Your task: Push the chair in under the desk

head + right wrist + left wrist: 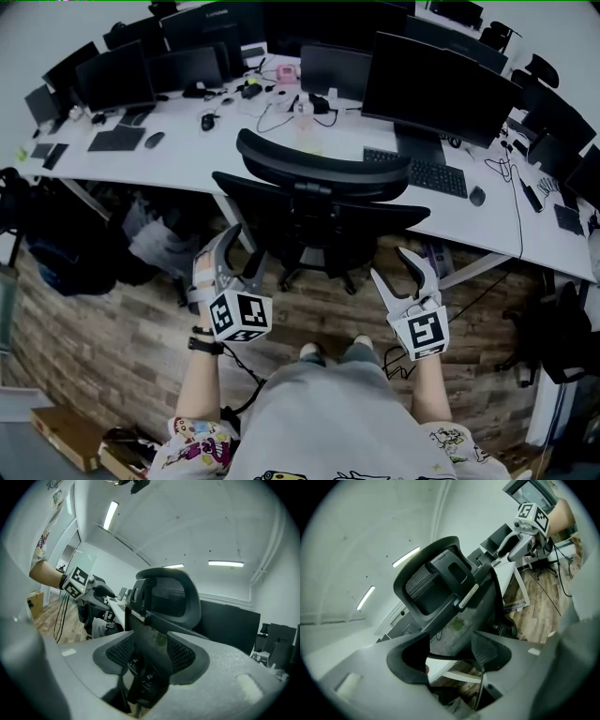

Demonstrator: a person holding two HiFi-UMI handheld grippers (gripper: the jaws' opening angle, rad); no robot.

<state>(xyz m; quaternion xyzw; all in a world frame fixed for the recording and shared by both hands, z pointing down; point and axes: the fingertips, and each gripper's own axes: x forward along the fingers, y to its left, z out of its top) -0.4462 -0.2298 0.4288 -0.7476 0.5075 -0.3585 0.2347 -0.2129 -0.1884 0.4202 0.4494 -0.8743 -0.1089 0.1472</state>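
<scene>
A black office chair [314, 211] with a curved headrest [323, 164] stands with its back towards me, its seat partly under the white desk [187, 155]. My left gripper [239, 255] is at the backrest's lower left edge. In the left gripper view [450, 651] the thin rim of the mesh back [457, 618] crosses between the jaws, with light showing round it: open. My right gripper [398, 272] is at the backrest's right edge. In the right gripper view [147, 653] the dark backrest edge [150, 639] fills the gap and both pads lie against it.
Several monitors [436, 84], a keyboard [417, 171], mice and cables crowd the desk. Dark bags [66, 234] sit under the desk at the left. A cable [239, 375] trails on the wooden floor by my feet. A cardboard box [66, 436] lies at the lower left.
</scene>
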